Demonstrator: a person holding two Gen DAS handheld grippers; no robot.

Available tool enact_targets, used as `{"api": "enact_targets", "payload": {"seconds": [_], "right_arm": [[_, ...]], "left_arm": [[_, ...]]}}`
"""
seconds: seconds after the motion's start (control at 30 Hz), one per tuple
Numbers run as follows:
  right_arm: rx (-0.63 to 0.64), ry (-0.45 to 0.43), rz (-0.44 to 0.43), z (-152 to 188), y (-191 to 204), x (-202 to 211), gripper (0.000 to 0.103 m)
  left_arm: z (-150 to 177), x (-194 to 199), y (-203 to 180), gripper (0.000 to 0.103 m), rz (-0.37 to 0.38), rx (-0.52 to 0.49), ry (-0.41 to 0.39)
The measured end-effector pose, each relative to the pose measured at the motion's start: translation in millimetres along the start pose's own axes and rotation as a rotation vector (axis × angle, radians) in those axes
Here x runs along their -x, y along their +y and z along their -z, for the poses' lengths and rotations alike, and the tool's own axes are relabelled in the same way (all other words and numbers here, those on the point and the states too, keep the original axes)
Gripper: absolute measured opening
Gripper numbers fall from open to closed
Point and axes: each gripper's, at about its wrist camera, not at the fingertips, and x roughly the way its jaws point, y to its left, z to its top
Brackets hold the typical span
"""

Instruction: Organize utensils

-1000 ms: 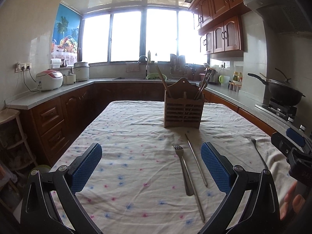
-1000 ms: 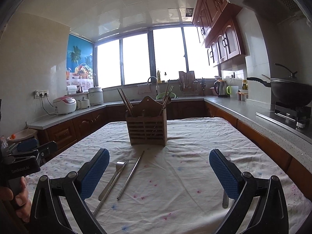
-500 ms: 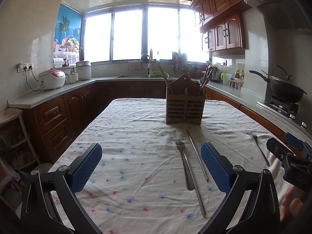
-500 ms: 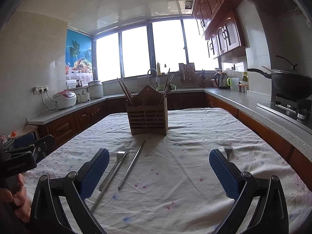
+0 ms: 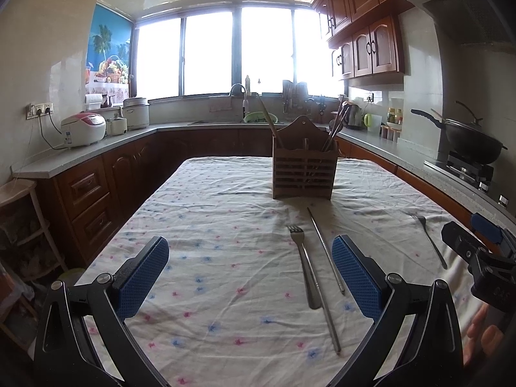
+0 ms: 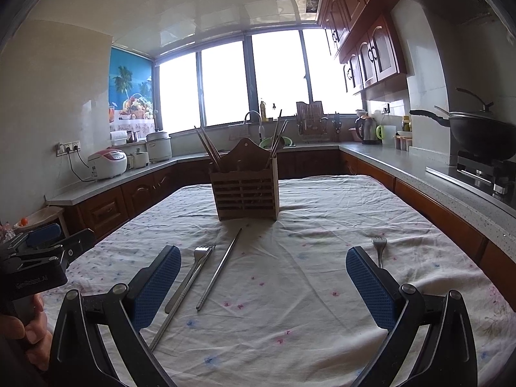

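Steel fork [image 5: 303, 264] lies between the left hand-held gripper's [image 5: 250, 277] spread, empty fingers.

Both tongs, left tongs [image 5: 250, 277] and right tongs [image 6: 262, 285], gape wide and empty, held level side by side.

1. We see strong daylight coming through the windows [image 5: 238, 51] at the far end; the panes are blown out to plain white in both views.
2. We find the wooden utensil holder [image 6: 246, 193] backlit, its near face dark, with a soft shadow on the tablecloth [image 5: 225, 258] toward us.
3. We note glare on the ceiling tiles [image 6: 225, 16] and a sheen on the left wall.
4. We see heavy fisheye bending and black vignetting at the corners.
5. We find focus fairly sharp overall.
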Motion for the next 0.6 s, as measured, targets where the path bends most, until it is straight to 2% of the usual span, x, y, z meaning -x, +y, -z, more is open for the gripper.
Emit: {"api": "enact_targets", "payload": {"seconds": [0.33,0.6], "right_arm": [[0.008,-0.011,-0.001,-2.5,3.0,2.6,0.103],[0.010,-0.050,-0.006,-4.2,3.5,9.9,0.103]], "left_arm": [[0.1,1.3,-0.2,0.103,0.003,-0.004,0.000],[-0.7,8.5,-0.9,0.103,-0.004,-0.016,-0.034]]}}
